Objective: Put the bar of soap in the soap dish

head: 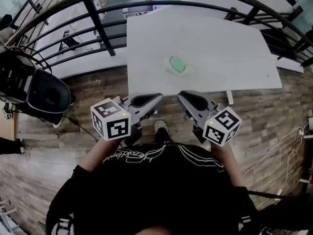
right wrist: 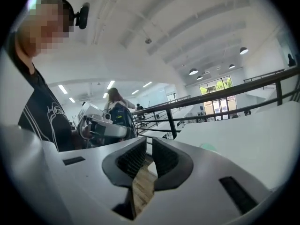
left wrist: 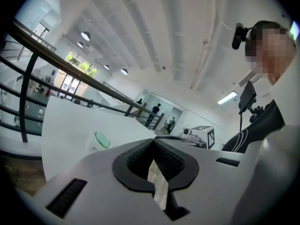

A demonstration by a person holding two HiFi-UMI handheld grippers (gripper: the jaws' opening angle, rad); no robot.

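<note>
A green bar of soap (head: 177, 63) lies in a white soap dish (head: 186, 72) near the front middle of the white table (head: 230, 48). The left gripper view shows the soap (left wrist: 102, 139) on its dish, far ahead. In the right gripper view it is a pale green patch (right wrist: 206, 147). Both grippers are held close to my body, over the wood floor and short of the table's edge. My left gripper (head: 157, 98) (left wrist: 152, 143) is shut with nothing in it. My right gripper (head: 182, 96) (right wrist: 149, 146) is shut too, empty, with only a sliver between its pads.
A black railing (head: 98, 18) curves behind and left of the table. A black padded case (head: 46, 94) and cables lie on the floor at left. A white cable (head: 274, 151) trails at right. My shoe (head: 160, 127) shows between the grippers.
</note>
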